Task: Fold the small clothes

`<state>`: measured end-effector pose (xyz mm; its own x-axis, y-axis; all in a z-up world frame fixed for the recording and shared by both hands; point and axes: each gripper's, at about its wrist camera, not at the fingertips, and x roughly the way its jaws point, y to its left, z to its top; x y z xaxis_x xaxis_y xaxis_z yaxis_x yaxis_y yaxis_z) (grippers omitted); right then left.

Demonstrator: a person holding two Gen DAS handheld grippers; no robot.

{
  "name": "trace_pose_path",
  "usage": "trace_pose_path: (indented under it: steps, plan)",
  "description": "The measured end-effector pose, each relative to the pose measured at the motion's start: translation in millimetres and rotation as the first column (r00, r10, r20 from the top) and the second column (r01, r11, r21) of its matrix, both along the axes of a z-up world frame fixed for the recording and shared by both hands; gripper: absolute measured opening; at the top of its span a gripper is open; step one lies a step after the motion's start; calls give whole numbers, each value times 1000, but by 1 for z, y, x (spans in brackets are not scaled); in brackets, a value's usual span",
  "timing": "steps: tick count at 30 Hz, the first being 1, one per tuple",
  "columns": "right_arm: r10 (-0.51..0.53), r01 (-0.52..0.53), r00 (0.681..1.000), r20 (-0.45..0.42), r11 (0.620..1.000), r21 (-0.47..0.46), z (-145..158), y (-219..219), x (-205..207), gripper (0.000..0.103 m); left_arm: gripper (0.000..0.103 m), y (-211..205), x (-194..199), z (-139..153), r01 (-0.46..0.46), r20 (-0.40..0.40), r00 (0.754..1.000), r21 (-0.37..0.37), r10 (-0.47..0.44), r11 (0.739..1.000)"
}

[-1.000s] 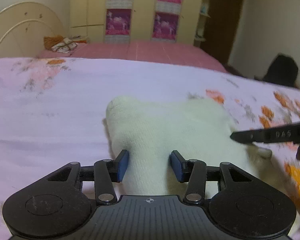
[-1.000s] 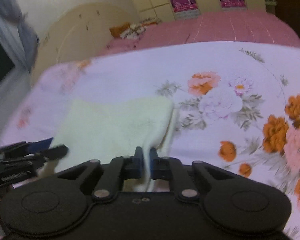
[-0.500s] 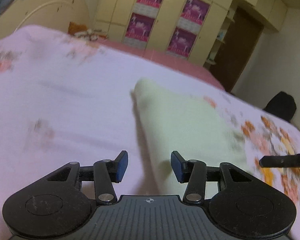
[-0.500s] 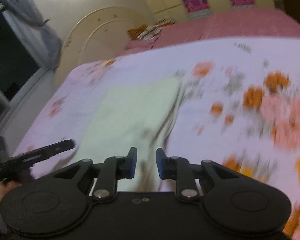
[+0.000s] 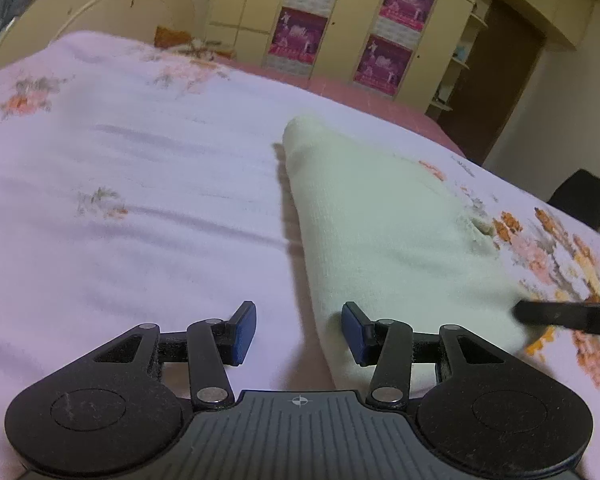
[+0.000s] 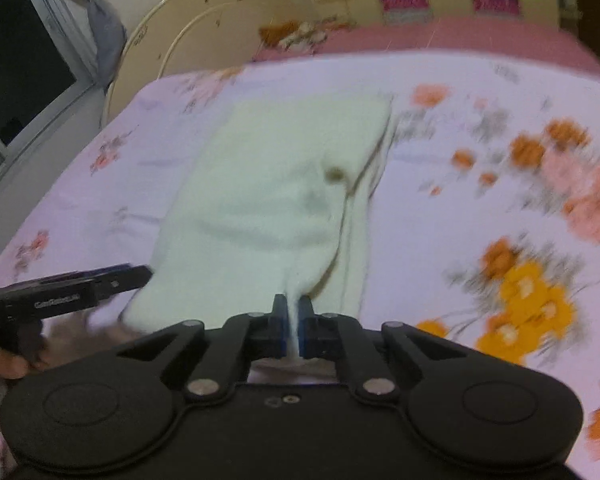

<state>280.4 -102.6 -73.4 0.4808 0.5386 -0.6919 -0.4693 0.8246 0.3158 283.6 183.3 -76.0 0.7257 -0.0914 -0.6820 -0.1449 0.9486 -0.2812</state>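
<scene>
Both grippers shifted sideways | floral bedsheet [image 5: 140, 200] – cream garment [image 6: 276, 184] folded | right gripper [image 6: 291, 330] pinching its edge | left gripper [image 5: 298, 330] released – empty.

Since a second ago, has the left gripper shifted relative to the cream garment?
Yes. The left gripper has slid left: the cream garment lay between its fingers, and now only its left edge does, with bedsheet under the gap.

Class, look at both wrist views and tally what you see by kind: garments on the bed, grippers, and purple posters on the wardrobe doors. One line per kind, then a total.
Cream garment: 1
Grippers: 2, the left gripper and the right gripper
Purple posters: 4, such as one on the wardrobe doors
Total: 7
</scene>
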Motion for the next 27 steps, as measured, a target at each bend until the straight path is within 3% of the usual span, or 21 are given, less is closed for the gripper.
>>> trace_pose_path:
  steps: [4,10,12,13,15,17,19,21,23,26,27]
  plan:
    - [-20,22,998,62,999,-28,14,-14,-9,5,47,-3,0,-4,20,-17,1000,1,-20,1000]
    - [-70,68,997,-24,996,-53,-26,-14,0,6,47,-22,0,-9,71,-33,997,183,-66,981]
    - [-97,97,995,-15,994,-41,-24,-15,-3,13,47,-17,0,2,78,-25,997,198,-75,977]
    - [-111,111,994,-1,993,-34,-19,-17,-5,26,47,-13,1,10,71,10,997,198,-74,978]
    - [-133,134,988,85,991,-7,0,-22,-10,29,47,-6,9,25,70,83,993,179,-86,981]
    - [-130,130,982,140,991,9,14,-19,-3,13,47,-7,29,33,89,99,989,167,-106,982]
    - [-119,122,979,167,993,-9,21,-5,14,11,47,-12,49,35,132,111,983,145,-149,981]
    - [-88,95,978,187,995,-30,22,12,29,9,47,-21,67,28,191,54,979,119,-199,974]
    - [-47,65,982,185,994,-89,14,31,43,9,47,-36,79,13,235,-21,972,163,-234,958]
    - [-21,43,995,97,971,-234,-12,44,60,2,47,-49,75,8,250,-23,967,237,-252,939]
    - [-24,45,995,92,971,-234,-18,41,60,2,47,-48,72,10,245,-21,969,236,-247,940]
